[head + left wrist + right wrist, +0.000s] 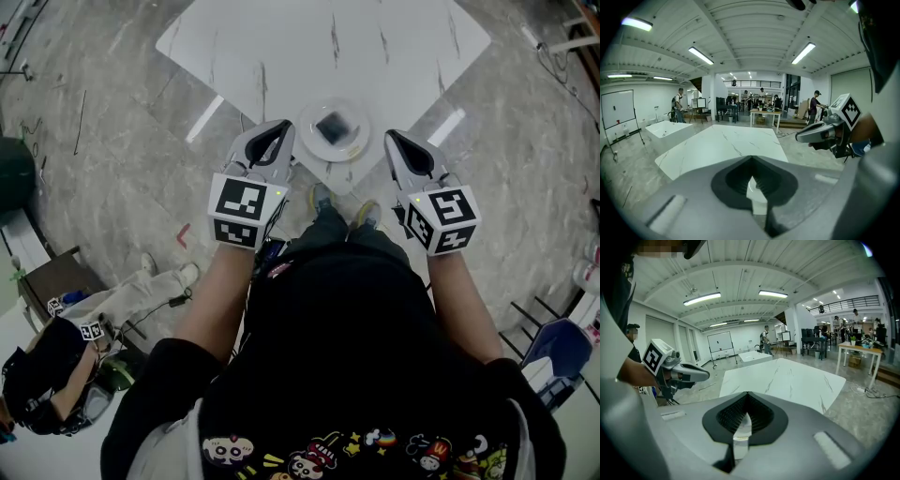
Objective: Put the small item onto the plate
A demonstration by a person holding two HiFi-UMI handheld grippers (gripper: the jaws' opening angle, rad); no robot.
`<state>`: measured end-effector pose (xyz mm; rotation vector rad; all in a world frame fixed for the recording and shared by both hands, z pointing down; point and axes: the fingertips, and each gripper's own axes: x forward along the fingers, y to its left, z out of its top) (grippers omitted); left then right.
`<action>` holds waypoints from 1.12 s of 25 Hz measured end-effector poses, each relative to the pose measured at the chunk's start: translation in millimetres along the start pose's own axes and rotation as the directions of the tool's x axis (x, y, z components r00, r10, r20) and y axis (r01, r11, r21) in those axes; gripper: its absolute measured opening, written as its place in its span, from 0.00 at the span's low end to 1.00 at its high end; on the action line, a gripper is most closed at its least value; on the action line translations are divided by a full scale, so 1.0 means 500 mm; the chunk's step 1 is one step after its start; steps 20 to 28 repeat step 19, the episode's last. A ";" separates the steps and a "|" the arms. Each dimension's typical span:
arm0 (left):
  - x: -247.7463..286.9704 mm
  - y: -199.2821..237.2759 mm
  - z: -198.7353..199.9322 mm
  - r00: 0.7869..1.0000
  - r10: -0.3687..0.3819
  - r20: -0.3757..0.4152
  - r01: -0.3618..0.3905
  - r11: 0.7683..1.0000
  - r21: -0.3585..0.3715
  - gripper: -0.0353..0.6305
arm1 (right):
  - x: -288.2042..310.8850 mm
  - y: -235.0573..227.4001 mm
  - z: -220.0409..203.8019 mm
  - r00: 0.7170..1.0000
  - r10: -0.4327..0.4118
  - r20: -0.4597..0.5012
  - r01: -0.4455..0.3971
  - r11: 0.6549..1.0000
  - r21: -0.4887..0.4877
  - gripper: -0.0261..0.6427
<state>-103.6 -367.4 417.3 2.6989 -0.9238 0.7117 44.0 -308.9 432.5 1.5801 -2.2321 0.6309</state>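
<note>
A round white plate [334,129] sits at the near corner of the white marble table [281,47]. A small dark square item [333,126] lies in its middle. My left gripper [277,133] hovers just left of the plate, its jaws shut with nothing held. My right gripper [397,142] hangs just right of the plate, also shut and empty. Both are held off the table's corner, level and pointing forward. The left gripper view shows its shut jaws [752,180] and the right gripper [824,133] beside it. The right gripper view shows its own shut jaws [743,420] and the left gripper [679,371].
Grey stone floor surrounds the table. A person [56,375] crouches at the lower left with other marker cubes. A blue-and-white object [558,352] stands at the right edge. Far across the hall are a white tub [668,130], desks and several people.
</note>
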 end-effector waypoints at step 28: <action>-0.008 -0.003 -0.009 0.999 -0.039 -0.004 0.039 0.999 -0.006 0.05 | -0.011 0.006 -0.002 1.000 -0.025 0.016 0.025 1.000 -0.002 0.07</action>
